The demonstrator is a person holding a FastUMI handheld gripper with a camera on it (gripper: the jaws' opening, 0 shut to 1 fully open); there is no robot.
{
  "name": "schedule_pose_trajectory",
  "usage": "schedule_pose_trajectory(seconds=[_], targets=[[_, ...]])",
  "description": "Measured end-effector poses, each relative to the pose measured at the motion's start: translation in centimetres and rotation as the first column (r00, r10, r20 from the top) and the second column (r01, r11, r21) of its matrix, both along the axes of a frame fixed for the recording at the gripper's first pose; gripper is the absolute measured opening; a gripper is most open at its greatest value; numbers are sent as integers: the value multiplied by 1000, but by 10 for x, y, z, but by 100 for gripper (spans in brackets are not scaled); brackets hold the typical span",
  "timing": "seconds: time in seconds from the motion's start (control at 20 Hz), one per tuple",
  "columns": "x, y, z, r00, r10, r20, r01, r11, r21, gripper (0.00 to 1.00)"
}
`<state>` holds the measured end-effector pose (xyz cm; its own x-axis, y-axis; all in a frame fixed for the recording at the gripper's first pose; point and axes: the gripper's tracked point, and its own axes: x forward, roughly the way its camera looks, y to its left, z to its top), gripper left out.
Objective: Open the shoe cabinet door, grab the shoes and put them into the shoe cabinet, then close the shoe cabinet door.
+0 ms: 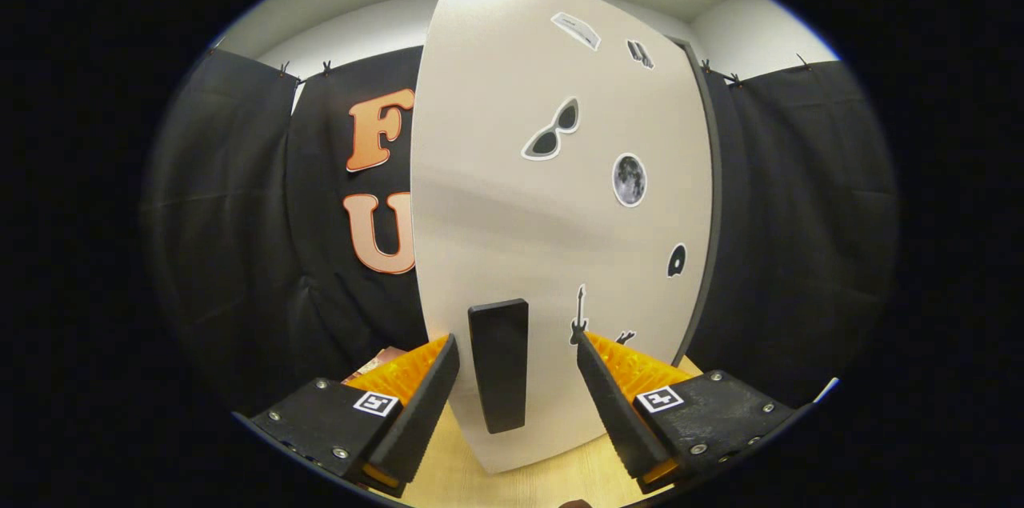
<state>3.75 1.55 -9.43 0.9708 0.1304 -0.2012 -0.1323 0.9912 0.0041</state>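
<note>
Pale wood flooring [512, 484] is showing at the very bottom of the gripper view, running under the fingers and up to the foot of the cabinet. Nearest the camera, the gripper [516, 380] is pointing straight ahead with its two fingers standing well apart, one on either side of the handle and pressing on nothing. Between the fingers, just ahead of the tips, the dark handle [499, 365] is sitting as a flat upright bar, its long axis running vertically, mounted low on the door; neither finger is touching it.

That shoe cabinet door [512, 196] is rising tall and pale behind the handle, standing upright with its long axis vertical and its face turned toward the camera. Small stickers are dotting its right half: a pair of sunglasses [553, 131], a round moon [630, 179], a guitar [578, 316] beside the right finger, and a few smaller ones too small to make out. A dark edge [710, 196] of the cabinet is showing along the door's right side.

Beyond the left finger, something reddish is lying low on the floor [382, 358], too hidden to identify. Farther back, black cloth [232, 212] is hanging as the booth's wall on both sides, clipped along its top, with a white wall and ceiling [368, 4] showing above it.
</note>
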Motion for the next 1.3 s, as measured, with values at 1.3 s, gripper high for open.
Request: schedule_pose_trajectory(seconds=[1.3], targets=[[99, 42, 18, 999, 34, -4, -34, 999, -25, 93]])
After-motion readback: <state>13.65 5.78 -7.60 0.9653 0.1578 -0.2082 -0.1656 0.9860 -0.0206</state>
